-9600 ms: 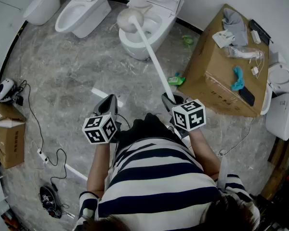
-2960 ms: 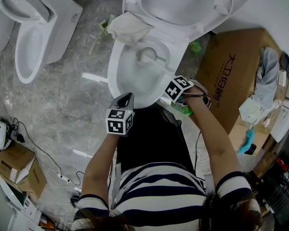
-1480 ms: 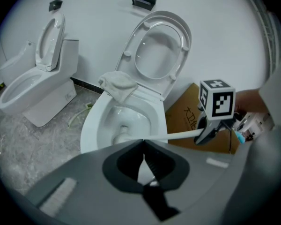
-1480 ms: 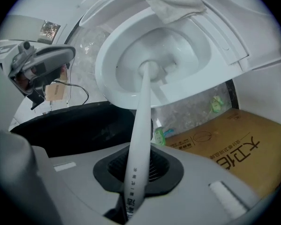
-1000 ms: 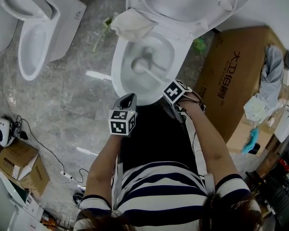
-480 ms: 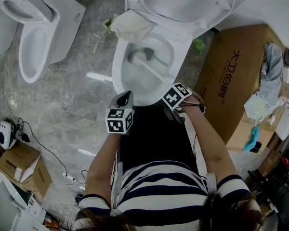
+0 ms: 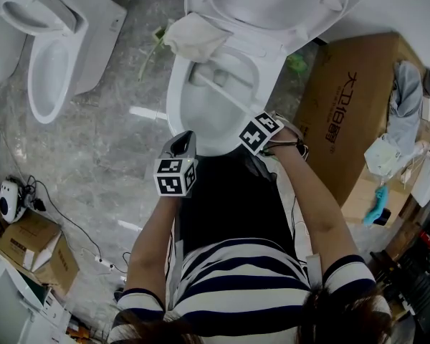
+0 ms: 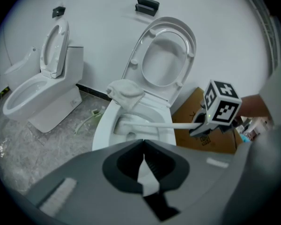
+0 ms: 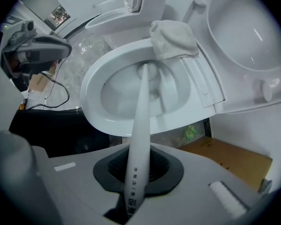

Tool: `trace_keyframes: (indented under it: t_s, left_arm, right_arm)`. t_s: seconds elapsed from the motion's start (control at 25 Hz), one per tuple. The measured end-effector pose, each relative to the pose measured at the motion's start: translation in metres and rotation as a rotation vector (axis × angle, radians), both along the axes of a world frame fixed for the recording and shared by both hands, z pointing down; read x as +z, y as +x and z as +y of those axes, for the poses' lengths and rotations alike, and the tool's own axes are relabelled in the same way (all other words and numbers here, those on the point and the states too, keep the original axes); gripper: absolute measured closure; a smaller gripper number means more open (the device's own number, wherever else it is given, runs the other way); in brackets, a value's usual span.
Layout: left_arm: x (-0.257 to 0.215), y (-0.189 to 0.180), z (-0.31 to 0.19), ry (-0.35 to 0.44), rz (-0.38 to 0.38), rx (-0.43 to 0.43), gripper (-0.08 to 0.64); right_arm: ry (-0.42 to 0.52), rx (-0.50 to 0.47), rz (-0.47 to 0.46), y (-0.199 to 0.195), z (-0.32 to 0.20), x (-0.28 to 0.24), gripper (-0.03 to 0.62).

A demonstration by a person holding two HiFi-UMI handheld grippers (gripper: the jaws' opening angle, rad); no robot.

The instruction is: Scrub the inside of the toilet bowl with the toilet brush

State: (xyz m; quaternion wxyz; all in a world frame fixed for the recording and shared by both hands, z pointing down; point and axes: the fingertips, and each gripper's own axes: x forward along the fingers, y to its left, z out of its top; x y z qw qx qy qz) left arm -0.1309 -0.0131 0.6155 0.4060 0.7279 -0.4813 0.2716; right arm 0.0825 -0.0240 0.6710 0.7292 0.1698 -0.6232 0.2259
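The right claw [image 9: 136, 170] is clamped on the white handle of the toilet brush [image 9: 141, 111], which runs up from between its jaws and slants down into the toilet bowl [image 9: 91, 86]. The brush's head sits low inside the bowl, toward the back wall near the drain; whether it touches the porcelain cannot be told. In the head view the right claw [image 7: 252, 136] hangs just over the near right edge of the bowl [image 7: 173, 102], and the toilet brush [image 7: 226, 95] reaches from it diagonally toward the far left of the basin. The left claw [image 8: 144, 168] has its jaws drawn together with nothing between them; in the head view it [image 7: 177, 163] is held just in front of the bowl's near rim, apart from the brush. A crumpled pale cloth [image 7: 193, 36] is draped over the back left of the rim, and the seat and lid [image 7: 272, 2] stand raised behind it. A second toilet [image 7: 54, 56] stands to the left on the grey marbled floor [image 7: 107, 156], and a brown cardboard box [image 7: 351, 113] stands to the right of the bowl, close beside it.
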Motion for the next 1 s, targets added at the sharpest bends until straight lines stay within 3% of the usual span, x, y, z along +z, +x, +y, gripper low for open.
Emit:
trace_keyframes:
  t_s: [0.24,0.44,1.0]
  left_arm:
    - [0.002,0.004,0.002,-0.006,0.004,0.007,0.560]
    - [0.001,0.006,0.003,-0.008,0.008,0.014,0.560]
    - [-0.007,0.018,0.003,0.007,0.013,0.028,0.560]
  right_arm:
    - [0.021,-0.036,0.022,0.006,-0.016,0.001,0.558]
    - [0.031,-0.011,0.067,0.024,-0.022,-0.003,0.558]
    - [-0.016,-0.024,0.220,0.070,-0.016,-0.023,0.558]
